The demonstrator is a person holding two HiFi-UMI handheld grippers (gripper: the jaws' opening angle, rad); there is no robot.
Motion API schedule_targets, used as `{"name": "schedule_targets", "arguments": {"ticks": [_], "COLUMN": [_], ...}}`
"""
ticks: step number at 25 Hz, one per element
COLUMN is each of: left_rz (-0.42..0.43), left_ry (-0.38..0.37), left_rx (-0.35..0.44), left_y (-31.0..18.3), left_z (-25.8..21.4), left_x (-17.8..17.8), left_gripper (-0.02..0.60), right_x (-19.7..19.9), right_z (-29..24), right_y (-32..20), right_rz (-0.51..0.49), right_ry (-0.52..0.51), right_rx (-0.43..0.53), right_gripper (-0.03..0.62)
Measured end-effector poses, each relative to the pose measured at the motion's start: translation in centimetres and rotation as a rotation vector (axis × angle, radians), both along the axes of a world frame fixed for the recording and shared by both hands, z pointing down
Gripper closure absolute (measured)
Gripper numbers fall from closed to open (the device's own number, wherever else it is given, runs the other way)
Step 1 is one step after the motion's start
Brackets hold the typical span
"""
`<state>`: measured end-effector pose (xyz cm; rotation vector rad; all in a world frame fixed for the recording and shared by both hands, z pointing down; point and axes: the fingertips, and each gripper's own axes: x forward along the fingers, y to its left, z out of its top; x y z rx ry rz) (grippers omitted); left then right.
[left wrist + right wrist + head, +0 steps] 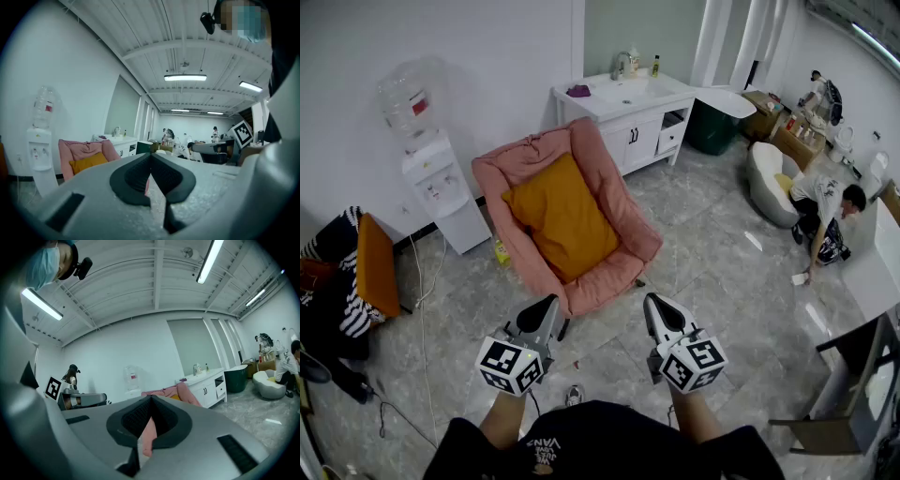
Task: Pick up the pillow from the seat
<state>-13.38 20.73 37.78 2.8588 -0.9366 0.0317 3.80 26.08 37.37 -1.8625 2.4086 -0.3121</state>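
An orange pillow (562, 216) lies tilted in the seat of a pink folding lounge chair (624, 228) in the middle of the room. The left gripper view catches the pillow (88, 161) and chair (83, 149) at its left, small and far off. My left gripper (546, 310) and right gripper (654, 309) hang side by side just short of the chair's front edge, both shut and holding nothing. The pink chair (176, 392) peeks over the right gripper's (149, 409) closed jaws. The left gripper's (151, 164) jaws meet the same way.
A water dispenser (441, 183) stands left of the chair, a white sink cabinet (628, 112) behind it. A striped seat with an orange cushion (373, 264) is at far left. A person (825, 216) crouches on the tiled floor at right, near a white round chair (767, 178).
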Motion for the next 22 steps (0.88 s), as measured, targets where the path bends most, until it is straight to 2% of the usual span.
{"name": "schedule_targets", "arguments": {"ticks": [17, 22], "left_rz": [0.111, 0.154], "left_ry": [0.011, 0.009], "left_rx": [0.017, 0.023], "left_y": [-3.5, -4.0], "left_z": [0.3, 0.8], "left_x": [-2.4, -2.9], "left_gripper": [0.563, 0.563], "right_x": [-3.0, -3.9], "right_z": [0.0, 0.2], "right_y": [-1.2, -1.4], "right_rz": [0.131, 0.141], "right_ry": [0.017, -0.037], "right_rx": [0.011, 0.015], "right_gripper": [0.592, 0.591]}}
